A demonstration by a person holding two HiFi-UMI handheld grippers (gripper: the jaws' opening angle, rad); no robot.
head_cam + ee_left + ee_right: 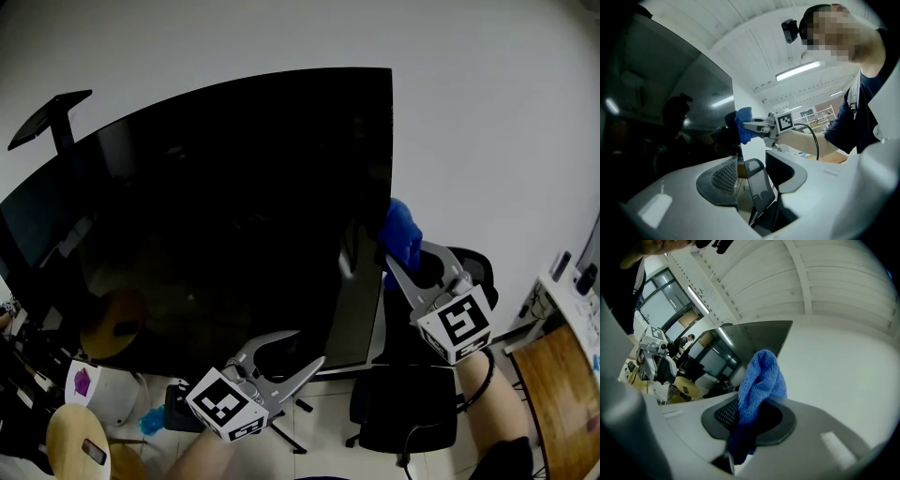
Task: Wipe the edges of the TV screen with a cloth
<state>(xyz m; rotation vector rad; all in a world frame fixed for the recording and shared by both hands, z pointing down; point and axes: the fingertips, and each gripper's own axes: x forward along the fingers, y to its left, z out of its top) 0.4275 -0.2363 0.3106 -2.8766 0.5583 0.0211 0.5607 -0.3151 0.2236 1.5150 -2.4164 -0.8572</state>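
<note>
Left gripper [309, 350], level, jaws parted astride TV [234, 187] edge; right gripper [397, 260] jaws clench blue cloth [401, 232].

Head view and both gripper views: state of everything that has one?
TV screen: off, dark, upright.
blue cloth: bunched, at the TV screen's right edge.
right hand-held gripper: shut on blue cloth.
left hand-held gripper: open, jaws straddling the TV screen's right edge, lower down.
</note>
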